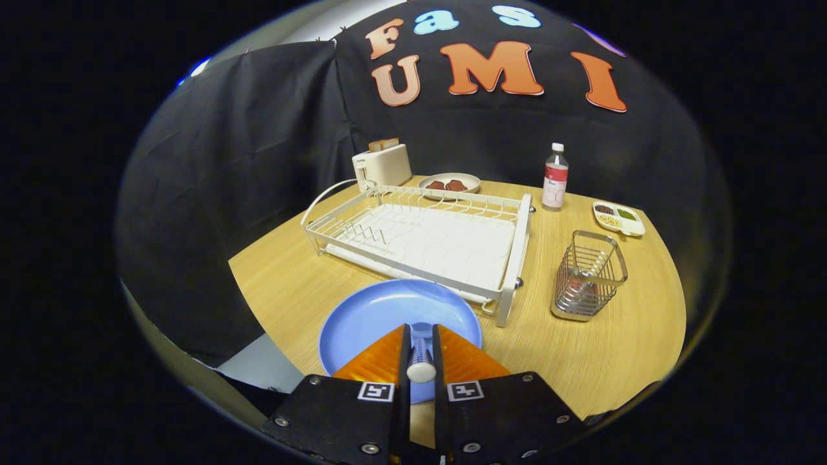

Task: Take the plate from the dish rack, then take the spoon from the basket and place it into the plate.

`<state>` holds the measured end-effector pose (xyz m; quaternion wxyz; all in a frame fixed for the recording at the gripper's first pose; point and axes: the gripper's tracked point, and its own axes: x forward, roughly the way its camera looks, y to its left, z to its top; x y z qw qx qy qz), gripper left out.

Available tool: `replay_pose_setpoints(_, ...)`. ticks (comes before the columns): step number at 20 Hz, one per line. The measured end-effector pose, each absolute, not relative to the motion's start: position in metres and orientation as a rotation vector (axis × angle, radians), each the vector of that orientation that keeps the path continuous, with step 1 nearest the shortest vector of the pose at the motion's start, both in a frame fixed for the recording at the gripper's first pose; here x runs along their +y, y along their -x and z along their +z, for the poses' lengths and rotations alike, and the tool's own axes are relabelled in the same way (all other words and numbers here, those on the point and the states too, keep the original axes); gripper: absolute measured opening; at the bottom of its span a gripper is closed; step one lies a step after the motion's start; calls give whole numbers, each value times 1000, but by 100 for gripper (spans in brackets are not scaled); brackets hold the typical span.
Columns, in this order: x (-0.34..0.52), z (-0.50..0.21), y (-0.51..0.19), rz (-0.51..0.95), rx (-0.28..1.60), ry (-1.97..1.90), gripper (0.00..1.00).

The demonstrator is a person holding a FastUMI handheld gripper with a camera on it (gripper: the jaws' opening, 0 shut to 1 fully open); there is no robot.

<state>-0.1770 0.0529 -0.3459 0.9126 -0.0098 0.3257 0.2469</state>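
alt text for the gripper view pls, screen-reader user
The gripper is shut on a spoon, holding it over a blue plate on a wooden table. Beyond the plate sits a white dish rack, with a wire basket beside it.

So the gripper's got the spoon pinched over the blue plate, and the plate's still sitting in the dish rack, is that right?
Not quite. The gripper does pinch the spoon over the blue plate, but the plate lies on the wooden table, in front of the dish rack, not in it. The gripper view shows the rack holding no plate.
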Motion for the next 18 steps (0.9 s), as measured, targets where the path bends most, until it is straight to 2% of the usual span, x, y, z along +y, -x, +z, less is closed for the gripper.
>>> replay_pose_setpoints(6, 39, -389, 197, 470, 777, 80, 16)
replay_pose_setpoints(11, 39, -370, 184, 455, 760, 72, 18)
replay_pose_setpoints(15, 36, -328, 160, 416, 701, 22, 27)
replay_pose_setpoints(18, 33, -283, 136, 380, 615, -6, 42)
